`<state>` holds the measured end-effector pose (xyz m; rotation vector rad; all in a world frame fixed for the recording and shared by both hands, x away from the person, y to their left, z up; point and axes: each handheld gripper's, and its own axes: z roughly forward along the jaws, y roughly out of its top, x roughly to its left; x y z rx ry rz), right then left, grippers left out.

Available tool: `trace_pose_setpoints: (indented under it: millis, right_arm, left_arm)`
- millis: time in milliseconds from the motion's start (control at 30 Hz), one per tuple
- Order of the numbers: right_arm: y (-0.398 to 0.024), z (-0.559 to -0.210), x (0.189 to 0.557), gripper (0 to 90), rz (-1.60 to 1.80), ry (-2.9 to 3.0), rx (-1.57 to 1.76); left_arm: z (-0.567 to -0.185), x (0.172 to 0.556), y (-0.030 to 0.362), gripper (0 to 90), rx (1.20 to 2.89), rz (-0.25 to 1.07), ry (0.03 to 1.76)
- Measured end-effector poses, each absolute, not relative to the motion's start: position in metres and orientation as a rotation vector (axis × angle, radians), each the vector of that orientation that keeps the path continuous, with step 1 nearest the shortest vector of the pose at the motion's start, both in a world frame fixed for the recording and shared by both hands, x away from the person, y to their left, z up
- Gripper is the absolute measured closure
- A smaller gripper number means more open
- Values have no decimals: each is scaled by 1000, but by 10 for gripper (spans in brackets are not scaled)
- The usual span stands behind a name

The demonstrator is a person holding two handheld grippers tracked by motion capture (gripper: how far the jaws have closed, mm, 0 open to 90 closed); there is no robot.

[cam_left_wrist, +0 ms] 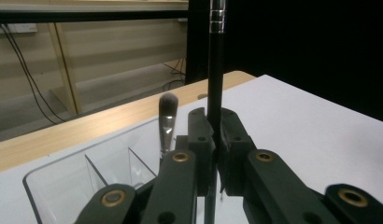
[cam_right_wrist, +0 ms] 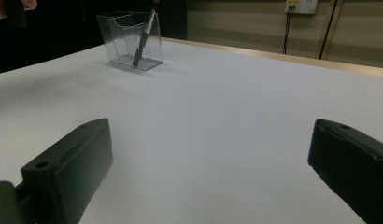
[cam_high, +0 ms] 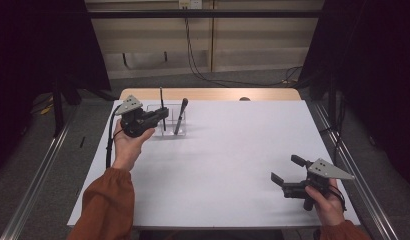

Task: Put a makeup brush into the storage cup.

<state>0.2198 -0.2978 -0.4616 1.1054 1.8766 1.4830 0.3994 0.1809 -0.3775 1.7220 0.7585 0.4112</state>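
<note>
My left gripper [cam_high: 162,118] is shut on a thin black brush handle [cam_high: 161,102], which it holds upright at the clear acrylic holder [cam_high: 169,131] near the table's far left. In the left gripper view the jaws [cam_left_wrist: 216,135] pinch that handle [cam_left_wrist: 216,84], which has a silver band near its top. Its lower end is hidden behind the jaws. A second brush [cam_high: 181,115] with a dark bristle head [cam_left_wrist: 168,103] leans in the holder [cam_left_wrist: 63,182]. My right gripper [cam_high: 285,169] stands open at the near right, nothing between its jaws [cam_right_wrist: 208,154], far from the holder [cam_right_wrist: 129,39].
The white table top [cam_high: 228,150] stretches wide between the two hands. A wooden strip [cam_high: 208,94] runs along the far edge. Cables hang on the wall behind, and metal rails line the floor on both sides.
</note>
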Motion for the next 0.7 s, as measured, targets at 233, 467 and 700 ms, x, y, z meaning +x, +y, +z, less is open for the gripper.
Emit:
trace_pose_setpoints:
  millis: [233,467,700]
  right_arm:
    - [-298,-461,220,0,1485,1877,1103]
    - [-298,-461,220,0,1491,1882,1103]
    - [-298,-462,220,0,1492,1884,1104]
  left_arm:
    - [-375,415,170,854,1696,422,769]
    - [-381,428,159,854,1701,449,777]
    - [-379,436,149,854,1699,454,776]
